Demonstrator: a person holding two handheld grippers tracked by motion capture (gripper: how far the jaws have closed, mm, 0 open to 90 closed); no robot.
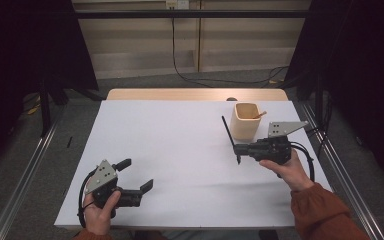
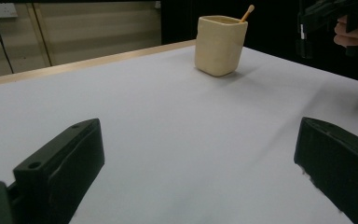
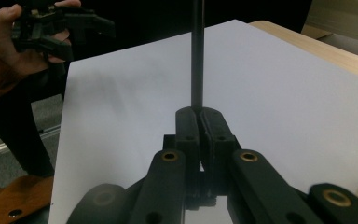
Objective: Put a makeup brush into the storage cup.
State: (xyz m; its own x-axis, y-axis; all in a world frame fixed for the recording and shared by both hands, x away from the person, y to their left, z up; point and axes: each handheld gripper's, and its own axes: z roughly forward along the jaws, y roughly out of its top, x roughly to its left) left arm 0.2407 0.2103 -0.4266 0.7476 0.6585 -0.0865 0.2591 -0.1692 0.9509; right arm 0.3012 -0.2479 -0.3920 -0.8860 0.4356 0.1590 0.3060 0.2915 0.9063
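In the right gripper view the jaws of the right gripper (image 3: pixel 198 122) are pressed together on a thin black stick (image 3: pixel 196 51). The high view shows that stick (image 1: pixel 228 136) held just beside the beige cup (image 1: pixel 245 120). The left gripper (image 1: pixel 136 175), jaws spread wide and empty, hovers low over the white surface (image 1: pixel 180 150), well apart from the cup.

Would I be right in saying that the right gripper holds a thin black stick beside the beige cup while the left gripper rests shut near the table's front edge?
Not quite: the left gripper is open, its jaws spread wide in the left gripper view. The right gripper does clamp the black stick beside the beige cup.
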